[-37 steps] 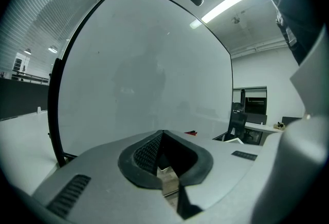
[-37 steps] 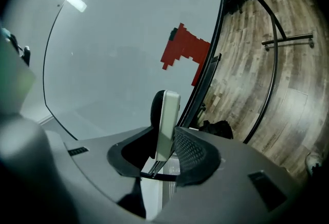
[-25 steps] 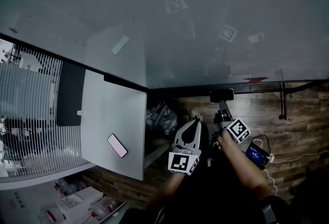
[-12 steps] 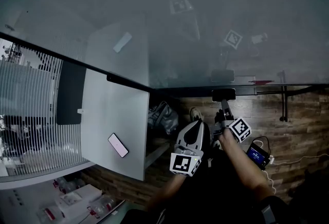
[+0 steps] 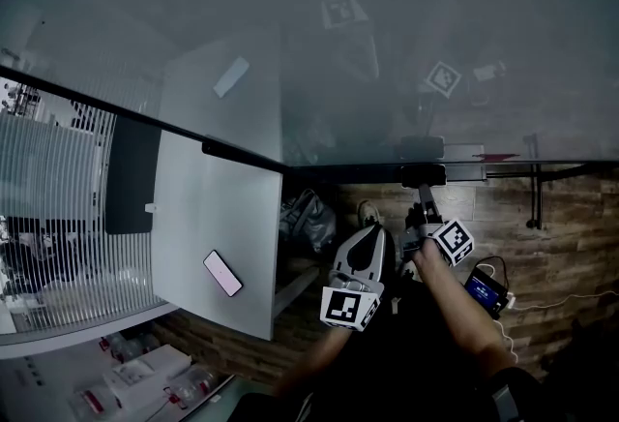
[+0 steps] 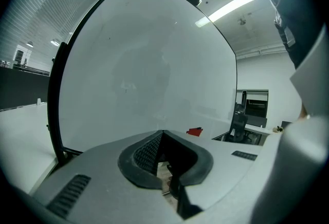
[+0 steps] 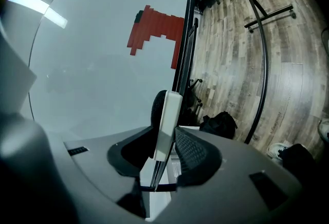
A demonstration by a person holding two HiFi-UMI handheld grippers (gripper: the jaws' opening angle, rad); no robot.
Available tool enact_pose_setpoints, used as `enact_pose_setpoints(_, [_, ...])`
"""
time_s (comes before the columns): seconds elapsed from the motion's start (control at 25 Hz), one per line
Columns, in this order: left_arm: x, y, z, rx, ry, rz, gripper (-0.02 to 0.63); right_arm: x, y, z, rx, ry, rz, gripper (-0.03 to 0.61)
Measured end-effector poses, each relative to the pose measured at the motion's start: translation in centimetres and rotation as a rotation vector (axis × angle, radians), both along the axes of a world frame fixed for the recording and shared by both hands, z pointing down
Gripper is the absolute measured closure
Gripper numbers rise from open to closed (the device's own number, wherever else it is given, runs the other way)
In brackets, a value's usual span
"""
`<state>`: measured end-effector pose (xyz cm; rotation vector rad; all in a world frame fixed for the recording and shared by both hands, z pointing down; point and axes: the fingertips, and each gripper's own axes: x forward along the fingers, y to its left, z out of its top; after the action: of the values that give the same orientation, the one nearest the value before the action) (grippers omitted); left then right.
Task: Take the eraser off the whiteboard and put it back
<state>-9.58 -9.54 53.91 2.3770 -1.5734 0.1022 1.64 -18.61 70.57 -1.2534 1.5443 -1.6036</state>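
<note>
The whiteboard (image 5: 387,43) fills the top of the head view; a red patch (image 7: 154,30) marks it near its lower edge. The eraser (image 7: 165,123), a white back with black felt, stands on edge between the jaws of my right gripper (image 7: 167,153), which is shut on it. In the head view the eraser (image 5: 423,174) sits at the board's bottom edge, at the tip of my right gripper (image 5: 425,200). My left gripper (image 5: 368,231) hangs lower, beside the right one and away from the board. Its jaws are shut with nothing between them in the left gripper view (image 6: 162,138).
A white table (image 5: 218,217) with a phone (image 5: 221,273) stands at the left. Below the board, on the wooden floor, lie a black bag (image 5: 305,217), a small device with a blue screen (image 5: 482,289) and cables. The board's stand leg (image 5: 531,190) is at the right.
</note>
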Motion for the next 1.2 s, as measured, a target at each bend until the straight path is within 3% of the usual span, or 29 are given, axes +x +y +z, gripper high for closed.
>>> enact_pose_setpoints(0.48, [-0.5,-0.2,0.4,-0.009,-0.001,-0.021,0.607,-0.3,-0.7,-0.1,0.039,0.031,-0.023,0.437])
enact_pose_setpoints(0.84, [-0.4,-0.4,0.4,-0.009,0.007,-0.03,0.607,-0.3,-0.6,-0.6,0.072,0.016,-0.046,0.37])
enact_pose_setpoints(1.2, [0.4,0.2,-0.8,0.019,0.006,-0.025,0.607,0.0,1.9,-2.5,0.112,0.048,-0.097,0.368])
